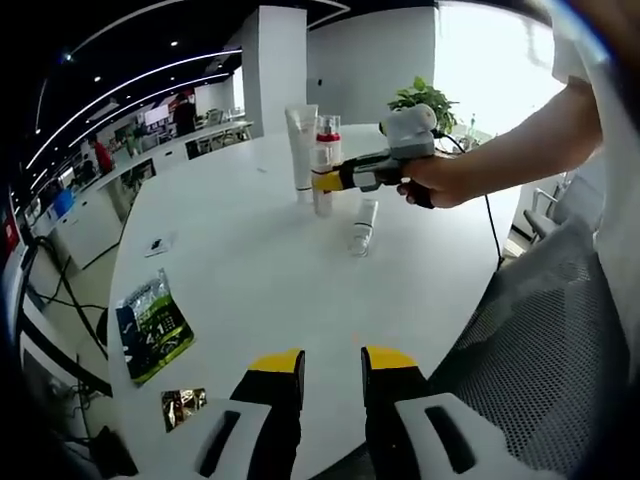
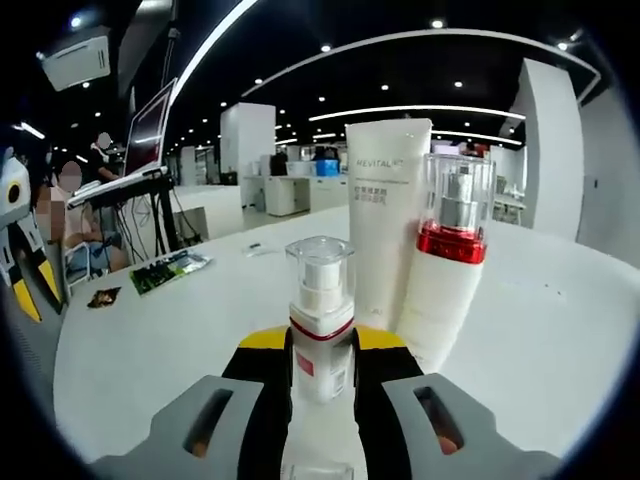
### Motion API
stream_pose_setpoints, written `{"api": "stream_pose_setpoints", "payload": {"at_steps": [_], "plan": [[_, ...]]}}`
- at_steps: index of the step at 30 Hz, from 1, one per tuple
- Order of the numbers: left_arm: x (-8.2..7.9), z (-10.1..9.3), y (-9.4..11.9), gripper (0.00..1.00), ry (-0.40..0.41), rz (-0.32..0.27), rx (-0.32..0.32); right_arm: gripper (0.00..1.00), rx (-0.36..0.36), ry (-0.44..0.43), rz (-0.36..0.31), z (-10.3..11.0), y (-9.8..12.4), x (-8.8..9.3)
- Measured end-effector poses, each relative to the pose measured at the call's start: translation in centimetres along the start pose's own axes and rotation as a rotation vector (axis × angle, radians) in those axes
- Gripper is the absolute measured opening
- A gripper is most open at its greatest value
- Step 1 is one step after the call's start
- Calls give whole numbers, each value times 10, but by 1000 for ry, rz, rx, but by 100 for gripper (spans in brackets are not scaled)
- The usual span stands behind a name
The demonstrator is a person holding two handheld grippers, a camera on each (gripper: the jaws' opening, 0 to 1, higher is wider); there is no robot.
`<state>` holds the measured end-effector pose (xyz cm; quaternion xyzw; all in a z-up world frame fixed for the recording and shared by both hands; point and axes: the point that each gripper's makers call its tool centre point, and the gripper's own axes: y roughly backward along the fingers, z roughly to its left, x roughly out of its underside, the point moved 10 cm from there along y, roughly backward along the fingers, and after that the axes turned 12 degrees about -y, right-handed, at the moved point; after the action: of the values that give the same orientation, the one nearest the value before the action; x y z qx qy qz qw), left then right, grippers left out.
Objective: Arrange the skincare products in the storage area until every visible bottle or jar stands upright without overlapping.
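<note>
1. In the right gripper view, the right gripper (image 2: 322, 365) clenches a small white pump bottle with a clear cap and a red band (image 2: 321, 330) between its yellow-tipped jaws. The bottle stands upright on the round white table (image 2: 150, 340), long axis vertical, cap up.
2. Just behind it at 1 o'clock stands a taller white bottle with a red collar and clear cap (image 2: 445, 270), upright, touching or nearly touching a white squeeze tube (image 2: 385, 220) standing on its end at 12 o'clock.
3. In the left gripper view, the left gripper (image 1: 332, 385) sits at 6 o'clock, jaws parted and holding nothing.
4. At 8 o'clock lie a dark green printed packet (image 1: 153, 325) and a small brown sachet (image 1: 183, 407), flat on the table.
5. Past the centre, a clear-capped white bottle (image 1: 362, 226) lies on its side, long axis running towards 12 o'clock.
6. Beyond, a person's hand (image 1: 440, 180) holds the right gripper at the standing group.
</note>
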<state>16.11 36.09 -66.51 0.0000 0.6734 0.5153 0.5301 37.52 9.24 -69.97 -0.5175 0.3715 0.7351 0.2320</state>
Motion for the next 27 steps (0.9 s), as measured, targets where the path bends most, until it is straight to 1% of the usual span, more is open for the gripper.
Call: {"api": "stream_pose_setpoints", "payload": {"at_steps": [6, 12, 15, 17, 23, 27], "plan": [[0, 0, 1, 23, -1, -3, -2, 21, 12, 15, 21, 0, -6, -4], [1, 0, 1, 23, -2, 0, -2, 21, 44, 4, 20, -3, -9, -4], [1, 1, 1, 23, 4, 0, -5, 21, 46, 6, 21, -3, -10, -5], [1, 2, 1, 23, 3, 4, -6, 21, 47, 20, 42, -3, -12, -5], [1, 1, 0, 23, 5, 5, -2, 22, 55, 32, 76, -3, -10, -8], [1, 0, 1, 23, -1, 7, -2, 23, 63, 4, 86, -4, -8, -8]]}}
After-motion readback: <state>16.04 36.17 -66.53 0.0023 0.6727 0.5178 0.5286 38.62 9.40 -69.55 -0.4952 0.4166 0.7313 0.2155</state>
